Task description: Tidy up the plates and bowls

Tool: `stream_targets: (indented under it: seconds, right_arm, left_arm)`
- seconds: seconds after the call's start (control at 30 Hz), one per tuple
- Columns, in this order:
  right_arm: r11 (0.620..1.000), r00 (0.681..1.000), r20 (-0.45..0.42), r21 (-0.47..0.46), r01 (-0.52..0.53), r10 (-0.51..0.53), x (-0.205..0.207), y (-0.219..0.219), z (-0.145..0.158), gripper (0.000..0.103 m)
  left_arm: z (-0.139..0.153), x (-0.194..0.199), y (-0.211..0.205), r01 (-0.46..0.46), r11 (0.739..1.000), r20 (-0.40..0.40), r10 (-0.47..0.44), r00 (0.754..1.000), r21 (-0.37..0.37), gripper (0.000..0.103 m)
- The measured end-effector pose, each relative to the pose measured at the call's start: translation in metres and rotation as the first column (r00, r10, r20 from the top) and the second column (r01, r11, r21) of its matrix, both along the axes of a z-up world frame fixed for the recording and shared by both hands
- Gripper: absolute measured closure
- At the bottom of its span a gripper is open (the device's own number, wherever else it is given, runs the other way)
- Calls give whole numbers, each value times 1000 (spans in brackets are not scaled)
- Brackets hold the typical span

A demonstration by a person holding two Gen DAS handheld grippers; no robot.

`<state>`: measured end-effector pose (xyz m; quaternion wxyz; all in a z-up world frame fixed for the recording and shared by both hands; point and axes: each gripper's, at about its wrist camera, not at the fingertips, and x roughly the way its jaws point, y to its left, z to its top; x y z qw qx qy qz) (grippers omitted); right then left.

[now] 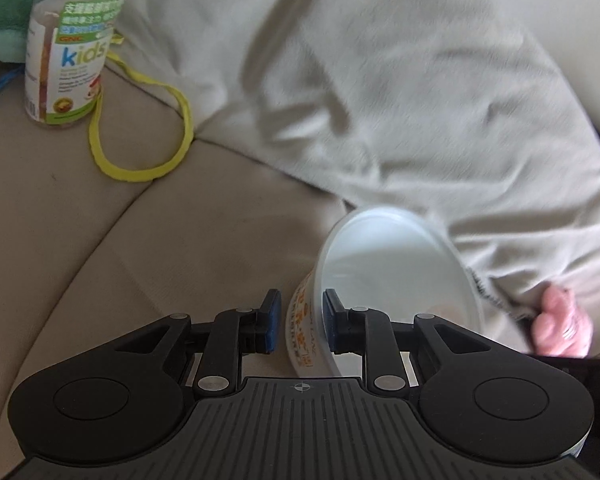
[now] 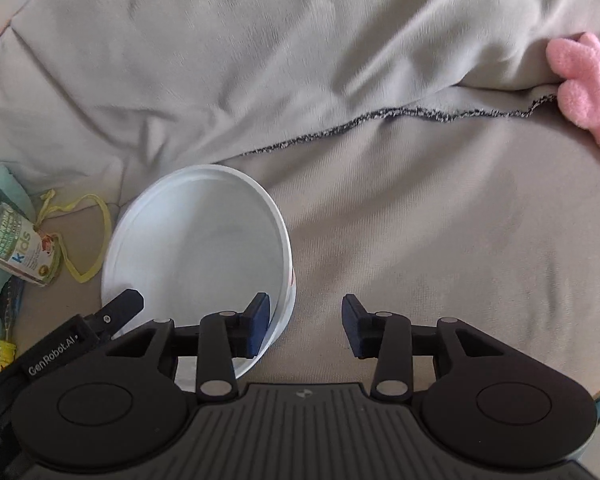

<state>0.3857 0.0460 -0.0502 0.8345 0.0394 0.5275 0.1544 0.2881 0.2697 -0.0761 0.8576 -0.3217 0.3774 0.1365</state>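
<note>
Left gripper (image 1: 299,322) is clamped on the white bowl (image 1: 396,280)'s wall; its print's partly hidden. Right gripper (image 2: 305,326) is spread, holding nothing. Pink plush (image 2: 588,84) at 2 o'clock, cut off.

Soft, even daylight across both views, rather dim and flat, no hard glare anywhere. Gentle shadows sit in the folds of the grey blanket (image 1: 380,100), which smears with motion blur in the left wrist view, worst toward the far right. The bottle (image 1: 66,44) at far left stays fairly crisp, its label readable. The white bowl (image 2: 196,248) shows a cool bluish cast inside. Fisheye bending curves the edges, and the corners go black.
</note>
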Motion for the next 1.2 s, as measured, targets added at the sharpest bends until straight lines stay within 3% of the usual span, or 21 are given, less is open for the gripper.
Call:
stream_targets:
  seconds: [0.1, 0.23, 0.33, 0.4, 0.53, 0.6, 0.73, 0.83, 0.93, 1.0, 1.07, 1.13, 1.2]
  right_arm:
    - [1000, 999, -41, 12, 18, -18, 5, 1, -14, 68]
    - [1000, 999, -44, 9, -26, 26, -2, 1, -15, 91]
    - [998, 999, 1, 14, -54, 54, -17, -11, 2, 91]
    - [997, 996, 53, 20, -74, 73, -31, -22, 19, 91]
    - [993, 986, 139, 52, -101, 93, -67, -73, 66, 89]
    - [994, 977, 192, 39, -100, 91, -88, -105, 87, 89]
    - [998, 966, 251, -26, -60, 65, -120, -168, 109, 89]
    - [1000, 973, 231, -26, -10, 16, -135, -213, 104, 89]
    - [1000, 980, 197, -7, 16, -14, -141, -249, 87, 89]
    - [1000, 986, 162, 4, 26, -26, -141, -266, 71, 88]
    - [1000, 992, 123, 16, 23, -24, -142, -278, 51, 87]
    - [1000, 993, 116, 25, 19, -22, -145, -284, 36, 86]
    - [1000, 986, 164, 15, 12, -14, -150, -287, 32, 85]
  left_arm:
    - [-3, 5, -2, 32, 999, -15, -32, 999, -5, 77]
    - [4, 1, -12, 74, 997, 17, -74, 997, -15, 78]
    - [22, -11, -31, 92, 996, 27, -92, 995, 11, 77]
    - [43, -24, -47, 109, 993, 84, -113, 990, 50, 77]
    - [90, -55, -97, 206, 968, 205, -233, 951, 142, 76]
    - [101, -66, -126, 303, 940, 202, -331, 922, 159, 74]
    - [100, -74, -196, 506, 841, 114, -532, 839, 192, 72]
    - [96, -77, -238, 599, 771, 59, -623, 780, 215, 70]
    - [80, -79, -263, 660, 731, 11, -671, 741, 172, 71]
    - [64, -78, -269, 674, 731, -26, -676, 737, 106, 71]
    - [50, -80, -270, 661, 748, -43, -660, 750, 60, 72]
    - [45, -85, -269, 632, 773, -38, -631, 775, 56, 73]
    - [47, -91, -267, 598, 799, -22, -598, 801, 59, 73]
